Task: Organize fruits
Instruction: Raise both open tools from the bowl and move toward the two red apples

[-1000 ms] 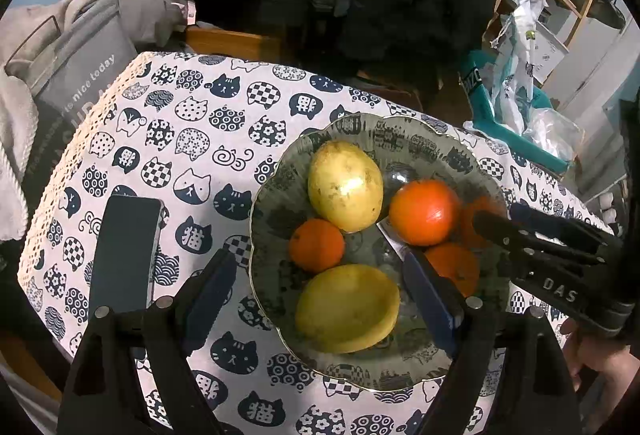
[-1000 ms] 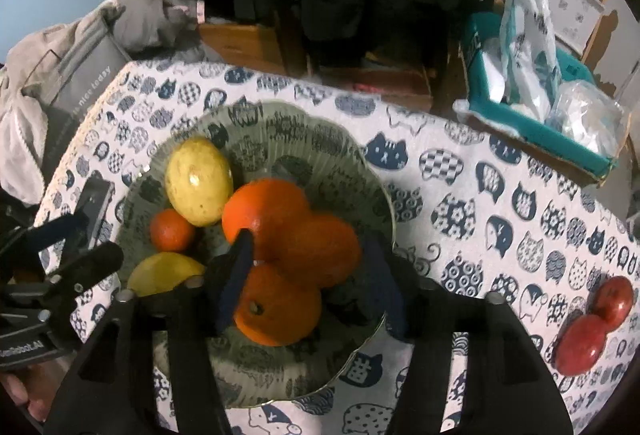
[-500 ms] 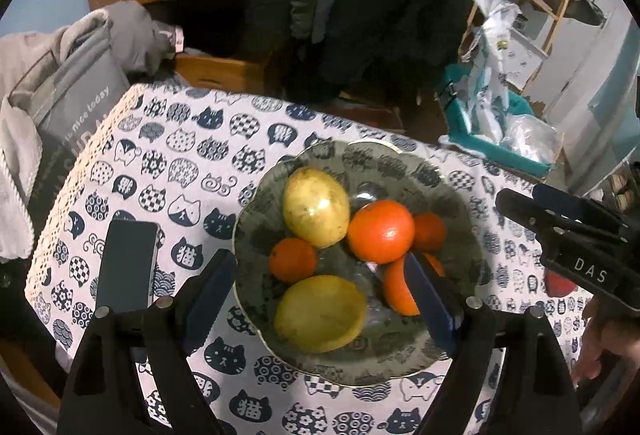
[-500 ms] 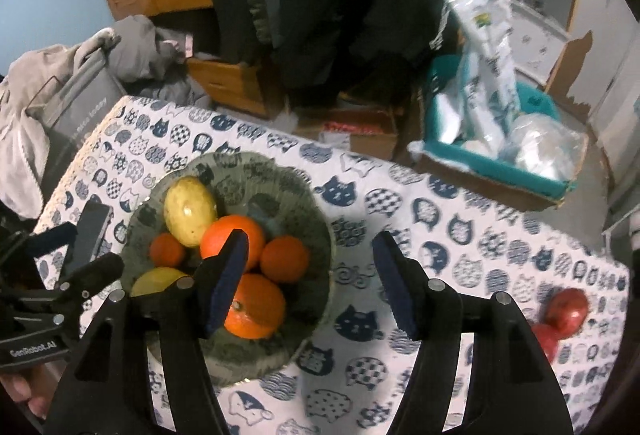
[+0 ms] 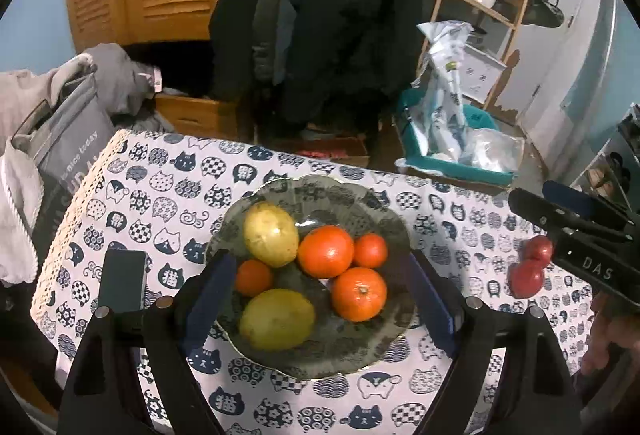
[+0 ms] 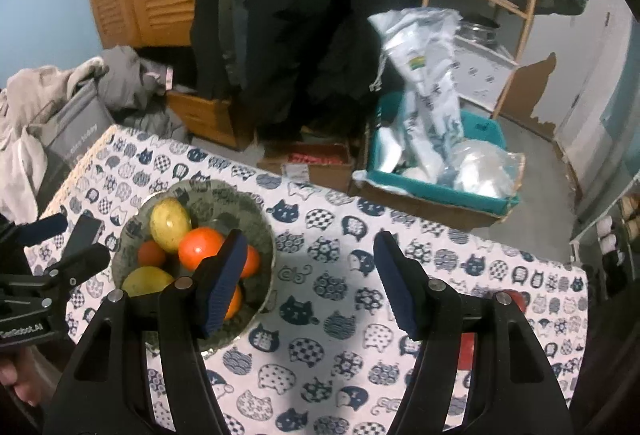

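Both jaws stand open and empty; two red fruits point(image 5: 528, 271) lie outside the plate point(image 5: 384, 219), just beside the right gripper point(image 6: 308, 281), well apart from the left gripper point(image 5: 320, 299).

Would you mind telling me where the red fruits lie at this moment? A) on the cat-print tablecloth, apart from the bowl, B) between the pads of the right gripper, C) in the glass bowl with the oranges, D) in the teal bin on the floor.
A: the two red fruits rest on the tablecloth, well clear of the glass bowl that holds the oranges and yellow fruits.
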Available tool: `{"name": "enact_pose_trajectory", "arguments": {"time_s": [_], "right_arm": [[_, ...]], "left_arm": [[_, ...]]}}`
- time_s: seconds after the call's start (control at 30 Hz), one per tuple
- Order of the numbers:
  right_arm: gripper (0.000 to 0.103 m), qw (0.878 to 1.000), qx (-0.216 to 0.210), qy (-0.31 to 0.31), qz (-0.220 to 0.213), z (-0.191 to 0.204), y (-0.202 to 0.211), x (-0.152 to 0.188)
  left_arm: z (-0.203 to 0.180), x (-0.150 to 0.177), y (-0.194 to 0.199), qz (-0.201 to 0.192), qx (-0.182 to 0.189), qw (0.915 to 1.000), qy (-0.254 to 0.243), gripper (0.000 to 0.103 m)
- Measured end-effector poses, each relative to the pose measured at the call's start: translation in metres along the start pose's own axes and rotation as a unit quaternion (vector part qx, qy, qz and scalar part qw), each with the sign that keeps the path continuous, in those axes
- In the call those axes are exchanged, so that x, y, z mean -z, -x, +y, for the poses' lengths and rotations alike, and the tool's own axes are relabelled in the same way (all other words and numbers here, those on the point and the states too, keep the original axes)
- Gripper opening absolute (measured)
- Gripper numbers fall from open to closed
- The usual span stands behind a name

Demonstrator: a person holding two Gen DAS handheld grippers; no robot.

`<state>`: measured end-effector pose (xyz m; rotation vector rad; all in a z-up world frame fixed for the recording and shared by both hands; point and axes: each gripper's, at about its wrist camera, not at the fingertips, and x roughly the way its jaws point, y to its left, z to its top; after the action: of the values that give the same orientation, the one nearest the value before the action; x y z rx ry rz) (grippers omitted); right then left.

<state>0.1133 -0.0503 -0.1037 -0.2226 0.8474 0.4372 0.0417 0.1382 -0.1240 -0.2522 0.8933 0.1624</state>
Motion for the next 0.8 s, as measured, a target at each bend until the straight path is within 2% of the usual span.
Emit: {"name": "enact_pose_trajectory", "arguments": {"time_s": [0.13, 0.57, 0.73, 0.8], "right_arm": [[0.074, 1.0, 0.011, -0.003, -0.019, -0.009, 0.021, 0.003], [0.077, 0.997, 0.053, -0.013, -0.054, -0.049, 0.075, 0.022], [0.081, 0.996, 0.062, -0.033, -0.062, -0.072, 0.083, 0.034], [0.081, 0.995, 0.07, -0.04, -0.053, -0.081, 0.081, 0.042]], "left_arm": [[-0.009, -0.001, 0.013, -0.013, 0.005, 0.9999, -0.006, 0.087], [-0.053, -0.007, 0.051, -0.056, 0.024, 0.9973, -0.041, 0.09], [-0.072, -0.007, 0.056, -0.061, 0.031, 0.996, -0.058, 0.09], [-0.08, -0.006, 0.057, -0.062, 0.031, 0.9954, -0.067, 0.093]]}}
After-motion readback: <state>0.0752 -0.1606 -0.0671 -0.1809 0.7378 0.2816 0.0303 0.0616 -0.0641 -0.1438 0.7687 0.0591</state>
